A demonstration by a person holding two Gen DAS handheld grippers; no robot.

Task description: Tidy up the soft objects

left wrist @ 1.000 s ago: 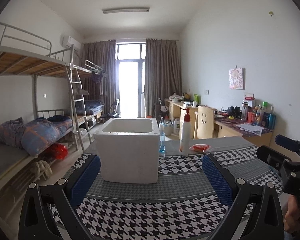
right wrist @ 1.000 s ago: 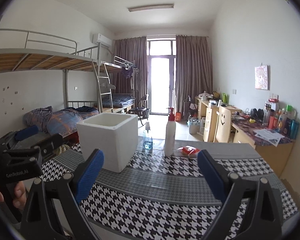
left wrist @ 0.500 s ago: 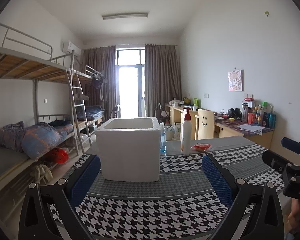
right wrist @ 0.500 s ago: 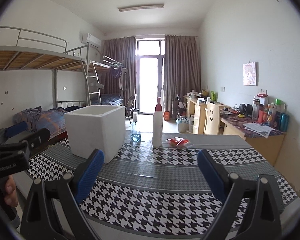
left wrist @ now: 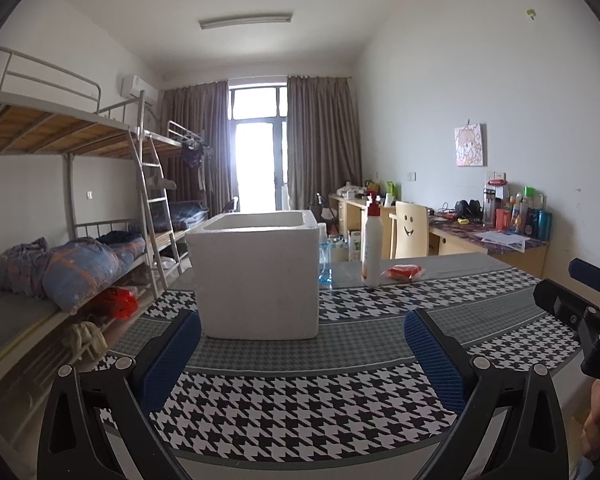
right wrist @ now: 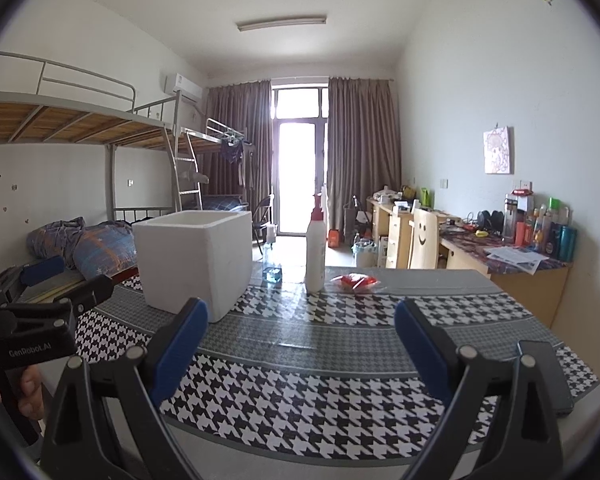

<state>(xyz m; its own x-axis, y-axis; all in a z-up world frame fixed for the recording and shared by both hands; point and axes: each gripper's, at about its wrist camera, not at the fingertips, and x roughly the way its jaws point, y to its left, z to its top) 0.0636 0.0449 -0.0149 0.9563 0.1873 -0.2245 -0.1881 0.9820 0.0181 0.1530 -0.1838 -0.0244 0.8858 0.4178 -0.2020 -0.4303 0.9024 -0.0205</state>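
Claws (left wrist: 302, 340) agape behind foam box (left wrist: 256, 276)

Both wrist views toward foam box (left wrist: 256, 276)

Daylight pours in through the glass door (left wrist: 258, 160) at the far end of the room, and its panes are blown out to plain white in both views. The ceiling lamp (left wrist: 245, 22) looks unlit. The room is evenly bright, with the white walls soft and grey toward the corners. The foam box (left wrist: 256, 276) faces the cameras with its shaded side, and a pale sheen lies on the table (right wrist: 300, 360) near its far edge, around the bottles. Focus is sharp throughout, with no motion blur. Fisheye distortion bows the bunk rails and table stripes, and a black vignette rings every corner of both frames.
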